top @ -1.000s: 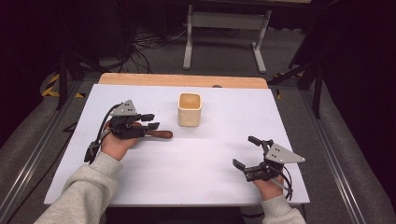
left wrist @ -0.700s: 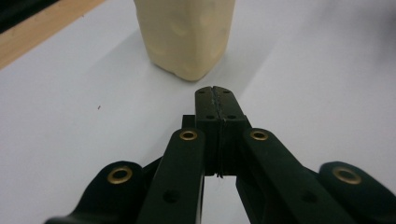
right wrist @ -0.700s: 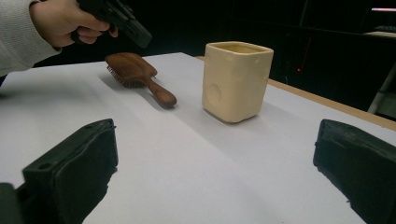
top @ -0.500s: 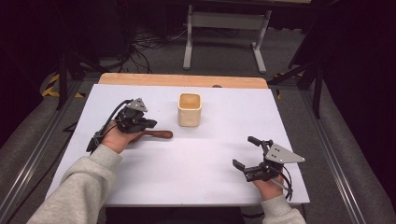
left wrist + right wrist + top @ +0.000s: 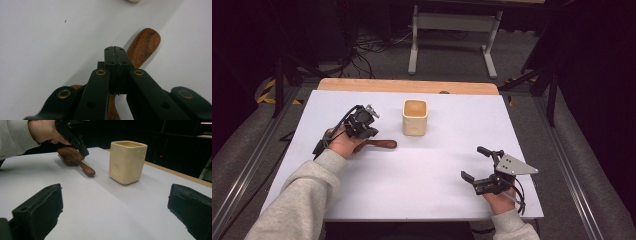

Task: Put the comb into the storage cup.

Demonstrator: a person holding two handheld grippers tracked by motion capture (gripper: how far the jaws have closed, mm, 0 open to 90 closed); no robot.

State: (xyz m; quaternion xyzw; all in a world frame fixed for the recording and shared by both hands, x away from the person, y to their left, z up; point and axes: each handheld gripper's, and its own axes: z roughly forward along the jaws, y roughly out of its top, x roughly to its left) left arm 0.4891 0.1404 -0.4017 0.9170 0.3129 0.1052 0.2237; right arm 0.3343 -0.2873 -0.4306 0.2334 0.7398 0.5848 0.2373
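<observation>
On the white counter [image 5: 422,200], the left gripper [image 5: 115,53], jaws pressed together empty, hovers over the brown wooden hairbrush [image 5: 143,45]; it may just shove it. The right gripper [image 5: 476,167] is spread.

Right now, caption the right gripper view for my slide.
Open right gripper faces a cream cup; left gripper shut above a wooden hairbrush.

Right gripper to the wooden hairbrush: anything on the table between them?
Nothing: in the high view, bare white tabletop separates the right gripper from the brown wooden hairbrush.

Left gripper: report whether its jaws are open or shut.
Shut. The left gripper has its two pads pressed together with nothing between them, just above the wooden hairbrush.
</observation>
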